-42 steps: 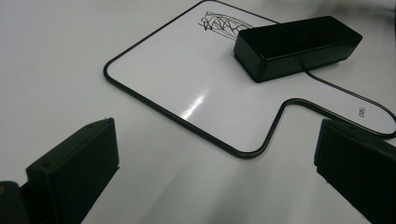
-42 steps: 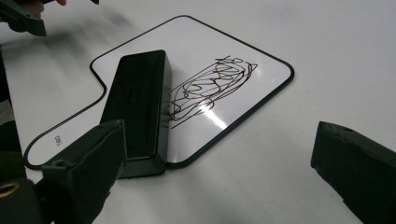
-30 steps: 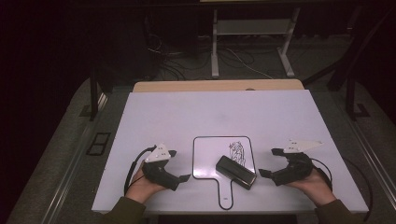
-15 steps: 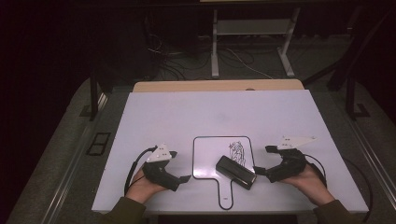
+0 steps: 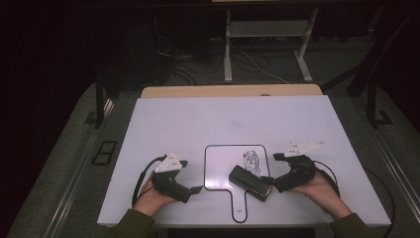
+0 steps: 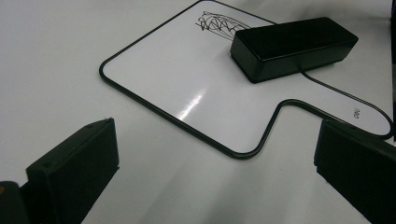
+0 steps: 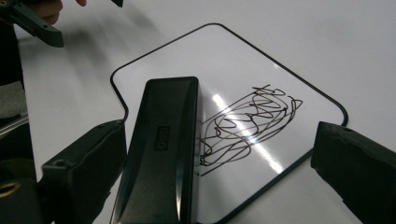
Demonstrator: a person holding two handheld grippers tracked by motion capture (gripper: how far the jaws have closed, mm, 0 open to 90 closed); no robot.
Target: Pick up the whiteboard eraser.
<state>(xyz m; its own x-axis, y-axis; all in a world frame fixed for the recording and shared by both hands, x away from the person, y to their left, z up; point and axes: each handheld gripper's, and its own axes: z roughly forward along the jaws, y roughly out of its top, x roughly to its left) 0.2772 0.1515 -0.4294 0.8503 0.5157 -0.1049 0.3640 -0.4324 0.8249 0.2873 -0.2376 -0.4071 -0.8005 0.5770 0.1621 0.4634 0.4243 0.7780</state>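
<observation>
White table (image 5: 198, 124) on grey floor (image 5: 59, 163), dark room, cables (image 5: 198, 59) behind.

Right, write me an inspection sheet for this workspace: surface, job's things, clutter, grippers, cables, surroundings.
Surface: white table, flat and bare around the work.
Job's things: small whiteboard with a handle, lying flat near the front edge; black scribble on it; black eraser resting on the board beside the scribble.
Clutter: nothing seen.
Grippers: left gripper open, low over the table beside the board, holding nothing; right gripper open, its jaws either side of the eraser's end, not closed on it.
Cables: one trails from each gripper; loose cables lie on the floor behind the table.
Surroundings: dark room, white stand legs behind.
</observation>
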